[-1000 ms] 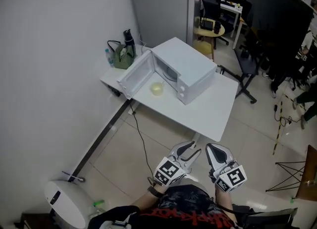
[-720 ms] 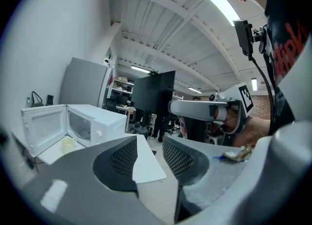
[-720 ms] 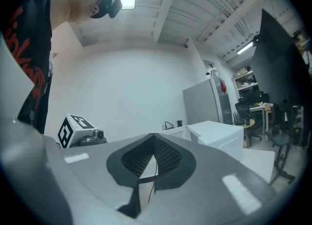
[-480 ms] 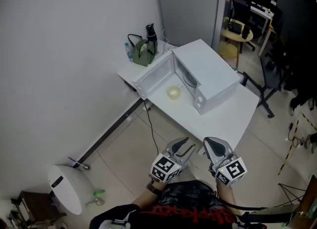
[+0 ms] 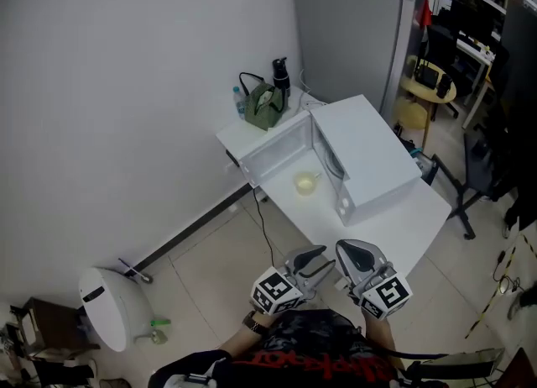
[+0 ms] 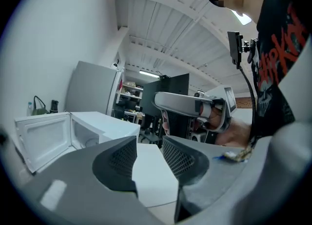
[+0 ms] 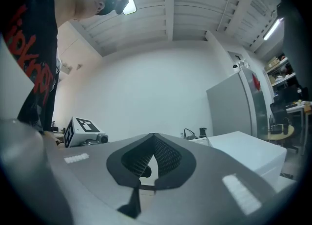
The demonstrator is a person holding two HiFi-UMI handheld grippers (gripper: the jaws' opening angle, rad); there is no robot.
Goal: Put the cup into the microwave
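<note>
Pale floor tiles [image 5: 210,269] meet a bare white wall, and a white table [image 5: 419,218] stands in the corner beside a grey fridge [image 5: 348,34]. On the table, the microwave [image 5: 369,155] has its door swung open. The cup [image 5: 305,183] sits on the tabletop just outside the opening. A green bag [image 5: 265,105] and a dark bottle [image 5: 280,71] stand at the far end. The left gripper [image 5: 323,258] is partly open and empty; the right gripper [image 5: 344,250] is closed on nothing.

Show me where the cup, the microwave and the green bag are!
cup [image 5: 305,183], head view, on its pale yellow bowl.
microwave [image 5: 369,147], head view, on its flat white top.
green bag [image 5: 265,107], head view, on the middle of its side.
</note>
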